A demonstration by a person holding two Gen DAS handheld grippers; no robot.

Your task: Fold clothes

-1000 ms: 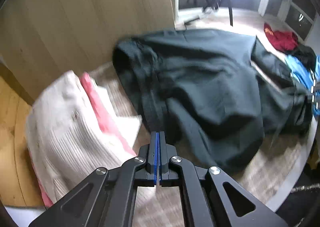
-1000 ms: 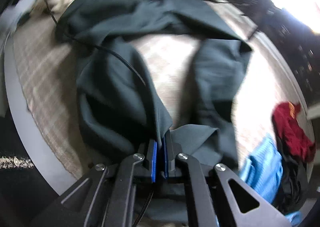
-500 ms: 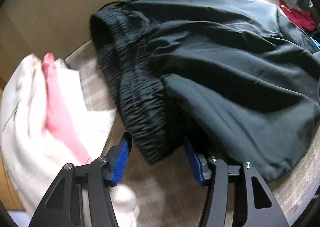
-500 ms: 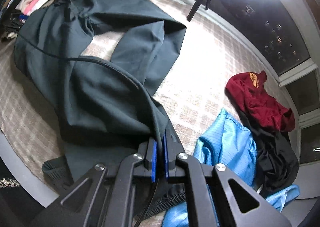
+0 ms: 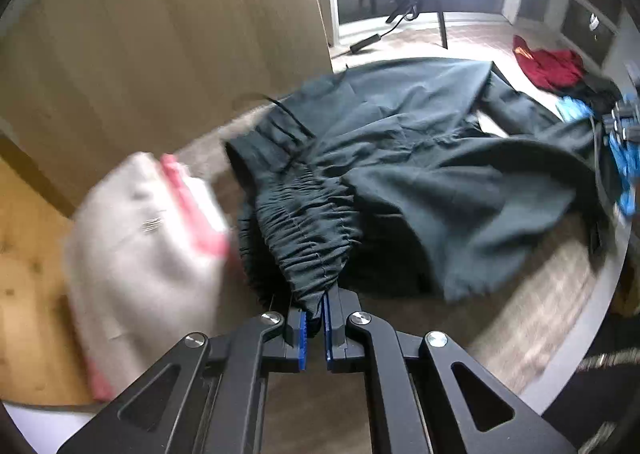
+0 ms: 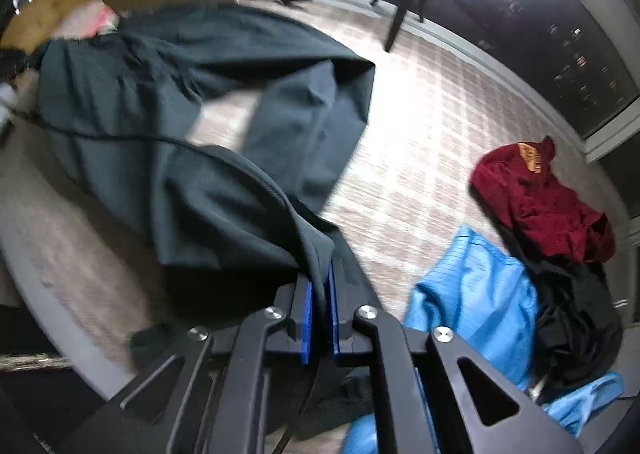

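Left wrist view showed the left gripper [image 5: 316, 318] clamped on the gathered elastic waistband [image 5: 308, 230] of the dark trousers [image 5: 420, 173], the blue pads [image 5: 303, 338] pinching a bunched fold of it. Right wrist view showed the right gripper [image 6: 319, 314] pressed together on another edge of the same trousers [image 6: 200, 113], with dark cloth and a thin black drawcord [image 6: 120, 137] running down between its pads. Most of the garment lay rumpled on the checked bed cover [image 6: 420, 125], one leg crossed over the other. A folded cream and pink stack [image 5: 140, 238] sat just beside the waistband, while a maroon garment [image 6: 536, 193] and a blue garment [image 6: 480, 294] lay well apart at the other side.

With both ends pinched, the step in hand looked like lifting and spreading the trousers flat. Doing it well probably meant raising both hands evenly and drawing them apart until the cloth hung taut, so the crossed legs fell straight. The cream stack was close enough to be dragged along, so the waistband was better carried clear of it. The drawcord could snag; a gentle pull seemed safer than a jerk
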